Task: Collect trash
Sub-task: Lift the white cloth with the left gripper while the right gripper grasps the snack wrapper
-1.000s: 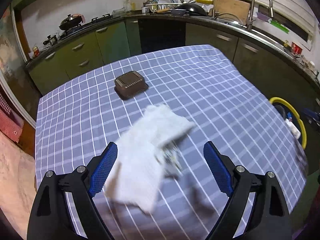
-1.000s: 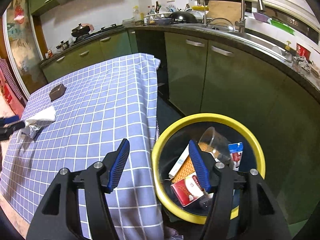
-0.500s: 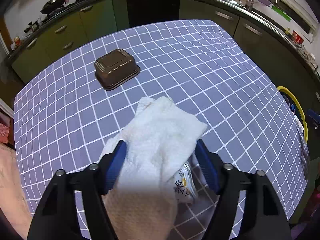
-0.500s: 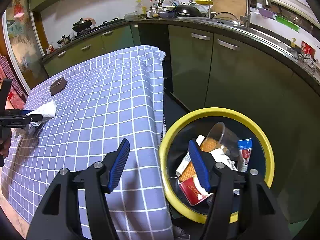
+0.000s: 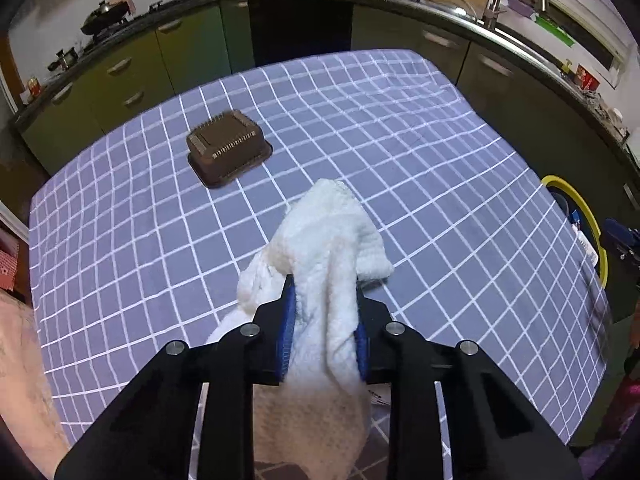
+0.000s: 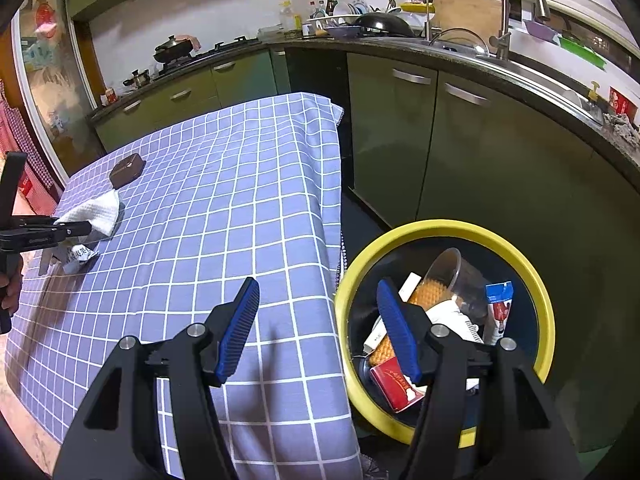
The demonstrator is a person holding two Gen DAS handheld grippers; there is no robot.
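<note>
1. Left wrist view: looking steeply down from close above the table's near edge, facing the kitchen counter.
2. Right wrist view: looking down beyond the table's right edge, over the bin; both are sharing the table and counter.

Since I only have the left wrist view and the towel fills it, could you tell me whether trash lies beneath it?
Observer: Yes, a crumpled wrapper lies on the tablecloth just below the towel.
Operator: Thanks; does the yellow bin hold anything?
Observer: Yes, the bin holds a clear cup and cartons.
Operator: And the right tool?
Observer: The right tool is open and empty, beside the bin.
</note>
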